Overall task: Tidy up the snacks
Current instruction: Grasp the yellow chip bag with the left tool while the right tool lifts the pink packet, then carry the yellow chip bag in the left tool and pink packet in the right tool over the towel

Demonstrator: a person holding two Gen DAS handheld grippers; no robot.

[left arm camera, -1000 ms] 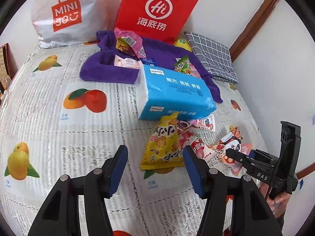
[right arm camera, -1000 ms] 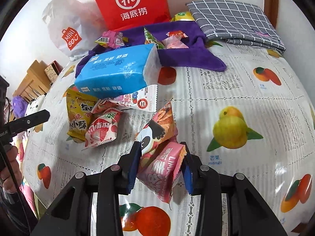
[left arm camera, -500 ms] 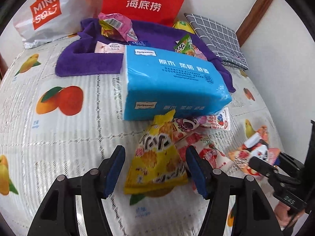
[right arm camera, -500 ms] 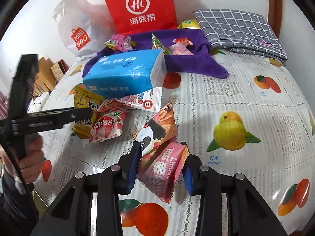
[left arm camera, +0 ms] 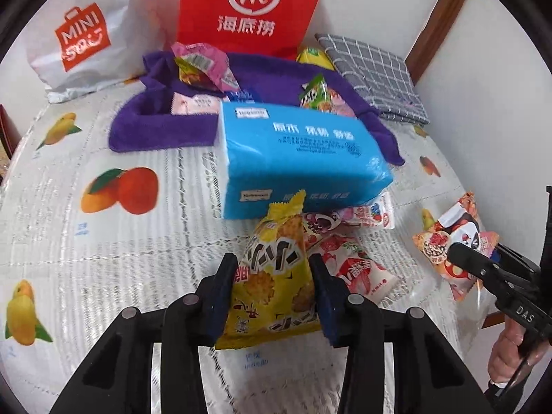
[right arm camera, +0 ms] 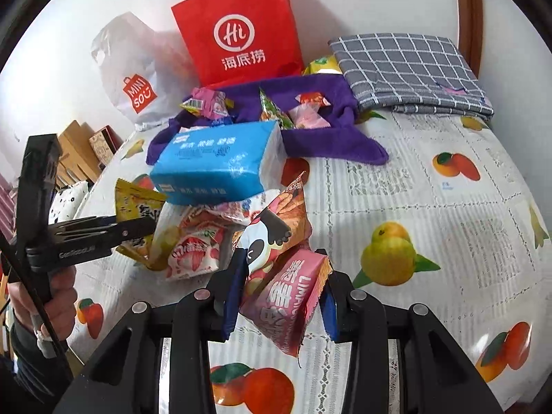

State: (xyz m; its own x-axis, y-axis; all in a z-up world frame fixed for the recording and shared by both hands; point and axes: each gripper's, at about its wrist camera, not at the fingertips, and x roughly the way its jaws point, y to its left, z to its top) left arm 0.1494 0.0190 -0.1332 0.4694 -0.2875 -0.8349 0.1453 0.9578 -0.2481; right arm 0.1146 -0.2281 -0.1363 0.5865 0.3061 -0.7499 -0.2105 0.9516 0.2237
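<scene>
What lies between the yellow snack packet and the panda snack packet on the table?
In the left wrist view, a strawberry packet lies between the yellow packet and the panda packet.

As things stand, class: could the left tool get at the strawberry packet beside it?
Probably not yet: the left tool is closing around the yellow snack bag, so its jaws are occupied, though the strawberry packet lies uncovered just beside it.

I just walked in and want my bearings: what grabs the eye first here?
The red paper bag standing at the back wall, and the blue tissue pack mid-table on the fruit-print tablecloth. Up close, the left gripper is closing around a yellow snack packet; the right gripper holds pink packets.
</scene>
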